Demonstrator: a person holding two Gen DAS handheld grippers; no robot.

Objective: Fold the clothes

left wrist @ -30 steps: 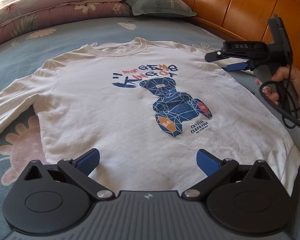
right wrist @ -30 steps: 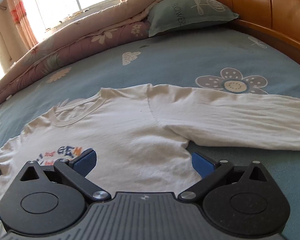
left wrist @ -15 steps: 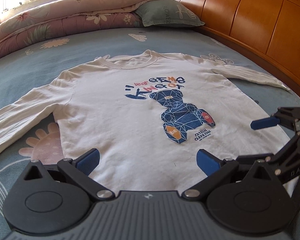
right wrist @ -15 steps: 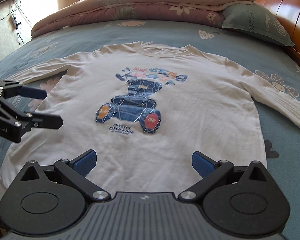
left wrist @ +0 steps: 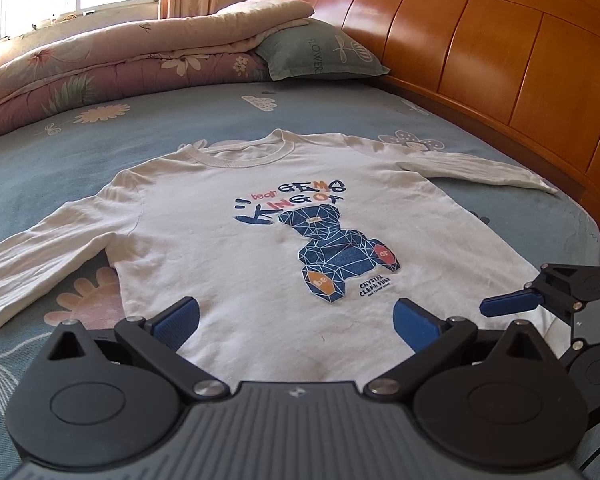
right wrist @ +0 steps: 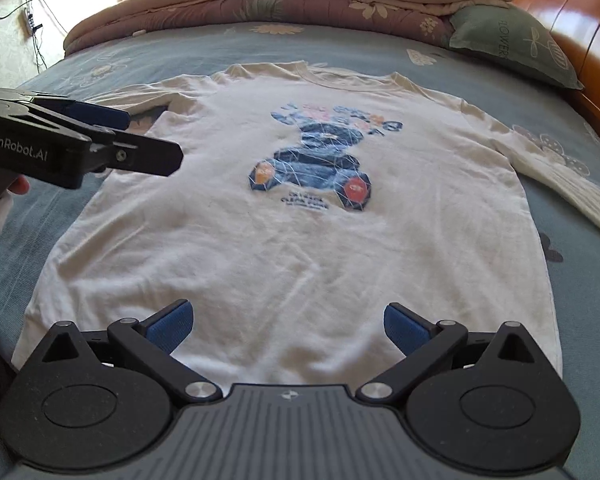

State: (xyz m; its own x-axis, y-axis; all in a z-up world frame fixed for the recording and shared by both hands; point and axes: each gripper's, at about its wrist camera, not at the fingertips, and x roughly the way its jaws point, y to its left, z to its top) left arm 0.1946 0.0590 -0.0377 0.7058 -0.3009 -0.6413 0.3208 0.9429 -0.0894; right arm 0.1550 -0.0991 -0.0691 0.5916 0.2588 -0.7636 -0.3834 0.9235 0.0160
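A white long-sleeved shirt (left wrist: 240, 248) with a blue bear print lies flat, front up, on the blue bed, sleeves spread out; it also shows in the right wrist view (right wrist: 300, 240). My left gripper (left wrist: 296, 320) is open and empty just above the shirt's bottom hem. It shows in the right wrist view as a black tool (right wrist: 80, 144) over the shirt's left side. My right gripper (right wrist: 286, 326) is open and empty above the hem. It shows at the right edge of the left wrist view (left wrist: 540, 300).
The bed has a blue flowered sheet (left wrist: 100, 140). A rolled quilt (left wrist: 120, 68) and a green pillow (left wrist: 320, 56) lie at the far end. A wooden headboard (left wrist: 500, 60) runs along the right side. Floor and cables (right wrist: 32, 28) show at far left.
My right gripper has swung from the shirt's right sleeve down to the bottom hem and now faces up the shirt. My left gripper has stayed near the hem, its view tilting up.
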